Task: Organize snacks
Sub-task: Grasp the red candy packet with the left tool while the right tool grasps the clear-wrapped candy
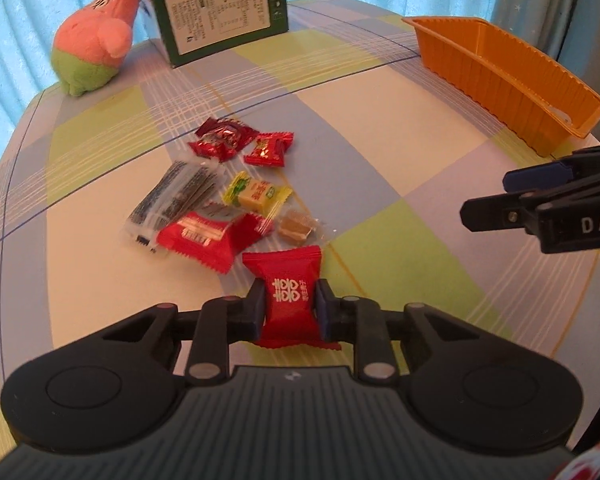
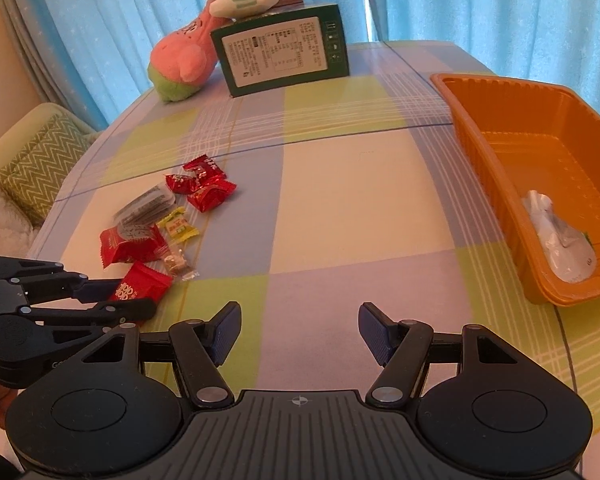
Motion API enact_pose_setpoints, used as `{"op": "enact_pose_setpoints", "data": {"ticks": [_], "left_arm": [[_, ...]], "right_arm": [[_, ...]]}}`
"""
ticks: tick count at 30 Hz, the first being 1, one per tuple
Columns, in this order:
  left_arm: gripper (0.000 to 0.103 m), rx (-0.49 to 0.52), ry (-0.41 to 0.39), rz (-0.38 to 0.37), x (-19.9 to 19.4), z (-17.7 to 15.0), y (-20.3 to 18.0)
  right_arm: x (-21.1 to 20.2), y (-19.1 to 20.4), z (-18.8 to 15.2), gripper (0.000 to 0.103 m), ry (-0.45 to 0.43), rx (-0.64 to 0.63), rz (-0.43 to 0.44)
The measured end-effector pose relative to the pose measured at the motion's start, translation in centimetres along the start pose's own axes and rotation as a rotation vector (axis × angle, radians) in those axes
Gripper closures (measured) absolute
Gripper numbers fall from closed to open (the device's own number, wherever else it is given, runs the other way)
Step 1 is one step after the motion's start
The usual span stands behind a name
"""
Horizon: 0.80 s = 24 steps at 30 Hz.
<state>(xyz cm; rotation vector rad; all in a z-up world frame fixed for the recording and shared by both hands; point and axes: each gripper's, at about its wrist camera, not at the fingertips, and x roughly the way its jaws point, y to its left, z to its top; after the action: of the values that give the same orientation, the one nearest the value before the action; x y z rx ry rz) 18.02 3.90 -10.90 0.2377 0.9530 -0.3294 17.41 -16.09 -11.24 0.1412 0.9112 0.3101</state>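
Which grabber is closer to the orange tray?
Right. The right gripper hangs open over bare tablecloth, with the orange tray just ahead on its right side. The left gripper is farther off by the snack pile, clamped on a red candy packet.

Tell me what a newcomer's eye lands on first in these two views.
First, the left gripper shut on a red candy packet at the near edge of the snack pile on the checked tablecloth. Then the orange tray at the right, holding one white packet, and the right gripper open over bare cloth. At the back, a pink plush leans by a green box.
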Motion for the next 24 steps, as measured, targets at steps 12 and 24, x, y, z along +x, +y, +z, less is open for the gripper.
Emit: {"op": "enact_pose_setpoints", "data": {"ticks": [12,24], "left_arm": [[0.080,-0.167,-0.006,0.047,-3.8,-2.1,3.6],[0.081,-0.267,-0.039,0.051,-5.0,-2.9,5.6]], "right_arm": [[5.1,5.2,1.8,0.039,-0.013,-0.212,0.161],[9.1,9.6,2.3,0.071,0.020,-0.426,0.113]]}}
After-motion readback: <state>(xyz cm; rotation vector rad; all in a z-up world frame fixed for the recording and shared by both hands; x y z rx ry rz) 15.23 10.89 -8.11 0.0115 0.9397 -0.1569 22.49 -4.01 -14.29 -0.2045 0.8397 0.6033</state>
